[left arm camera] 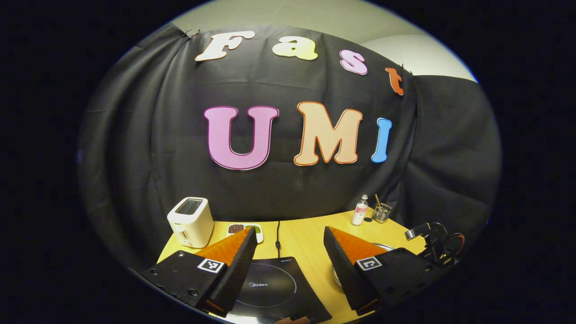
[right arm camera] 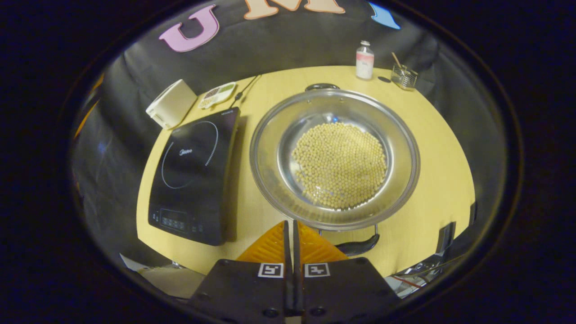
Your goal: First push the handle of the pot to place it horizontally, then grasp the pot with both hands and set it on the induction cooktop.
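Right gripper point(right arm camera: 290, 234) closed, empty, bottom centre by the handle point(right arm camera: 357, 246); left gripper point(left arm camera: 288, 261) open. Push hard and you'll slosh beans point(right arm camera: 339, 164) from the pot point(right arm camera: 265, 153).

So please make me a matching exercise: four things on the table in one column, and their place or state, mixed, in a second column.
Things:
1. pot
2. induction cooktop
3. toaster
4. bottle

Places or states:
A. white, at the far left corner of the table
B. black, flat, nothing on it
C. at the far edge, beside a small glass
D. holds pale round beans

Pairs: 1-D, 2-B, 3-A, 4-C
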The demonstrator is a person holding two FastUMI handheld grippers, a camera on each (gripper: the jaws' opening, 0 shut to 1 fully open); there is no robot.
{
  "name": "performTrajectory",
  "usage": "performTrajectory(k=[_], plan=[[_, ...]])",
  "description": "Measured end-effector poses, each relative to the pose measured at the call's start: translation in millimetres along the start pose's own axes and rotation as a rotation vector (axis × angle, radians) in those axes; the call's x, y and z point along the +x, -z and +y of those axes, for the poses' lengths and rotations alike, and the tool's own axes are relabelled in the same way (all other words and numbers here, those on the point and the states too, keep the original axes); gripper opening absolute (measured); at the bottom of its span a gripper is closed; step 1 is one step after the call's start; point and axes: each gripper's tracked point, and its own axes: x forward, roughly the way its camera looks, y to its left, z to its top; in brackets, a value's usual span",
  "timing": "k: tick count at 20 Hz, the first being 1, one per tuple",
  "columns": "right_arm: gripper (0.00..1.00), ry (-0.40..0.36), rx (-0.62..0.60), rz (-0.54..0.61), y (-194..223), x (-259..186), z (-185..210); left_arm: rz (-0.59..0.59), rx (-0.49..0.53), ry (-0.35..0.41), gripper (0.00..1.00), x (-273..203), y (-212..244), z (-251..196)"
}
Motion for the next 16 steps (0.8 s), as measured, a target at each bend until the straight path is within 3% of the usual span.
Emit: performTrajectory(k=[5, 16], plan=[[0.00, 0.059, 0.011, 0.070, 16, 16, -14, -0.003, -0.009, 0.007, 0.91, 6, 1, 7], [0.03, 0.109, -0.039, 0.118, 22, 19, -37, 0.011, -0.026, -0.001, 0.91, 8, 8, 13]])
